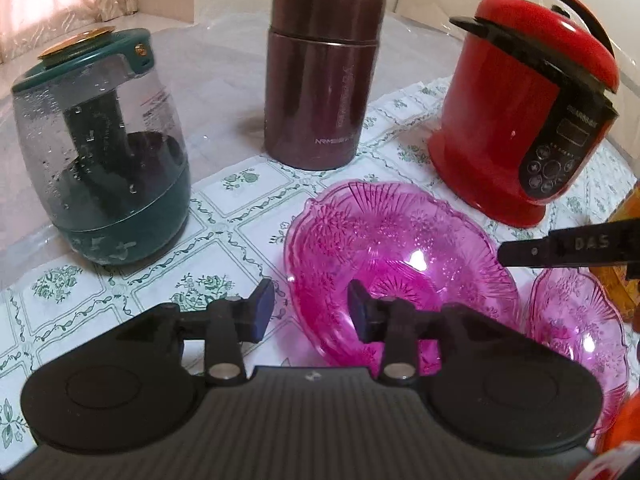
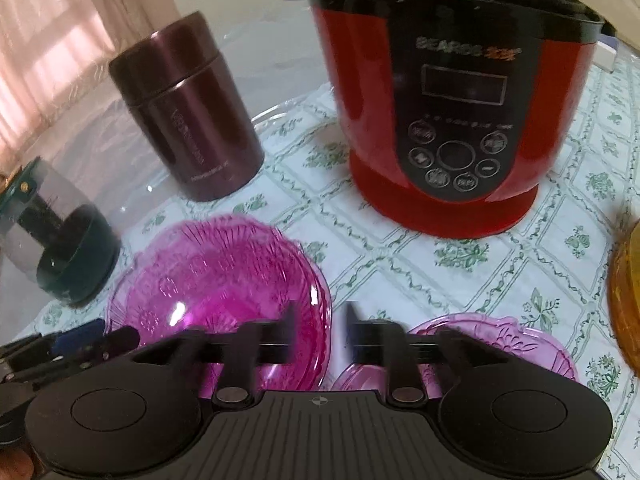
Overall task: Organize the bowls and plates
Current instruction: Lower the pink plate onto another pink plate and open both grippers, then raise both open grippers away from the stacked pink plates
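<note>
both grippers sit low at the near edge of the table, and neither one holds anything. the left gripper point(image 1: 311, 310) has its fingers apart, one on each side of the near rim of the big pink bowl point(image 1: 400, 248), but the pads do not press on it. the right gripper point(image 2: 320, 330) also has its fingers apart with a gap between them, hanging between the big pink bowl point(image 2: 224, 276) and the small pink bowl point(image 2: 504, 344).

the two pink bowls stand side by side near the front edge of the table, on the flowered tablecloth point(image 2: 400, 264). their rims look very close, but they are not stacked. an orange dish point(image 2: 626, 300) peeks in at the right edge, well apart from the pink ones; most of it is cut off, so its shape cannot be told.

further back stand a green kettle point(image 1: 104, 160) toward the left edge, a dark purple jar point(image 1: 320, 80) in the middle, and a red cooker point(image 1: 524, 120) toward the right.

the tidying looks like it has hardly begun. nothing is nested or piled yet. the bowls likely need to go one inside the other, and the orange dish needs a place too.
</note>
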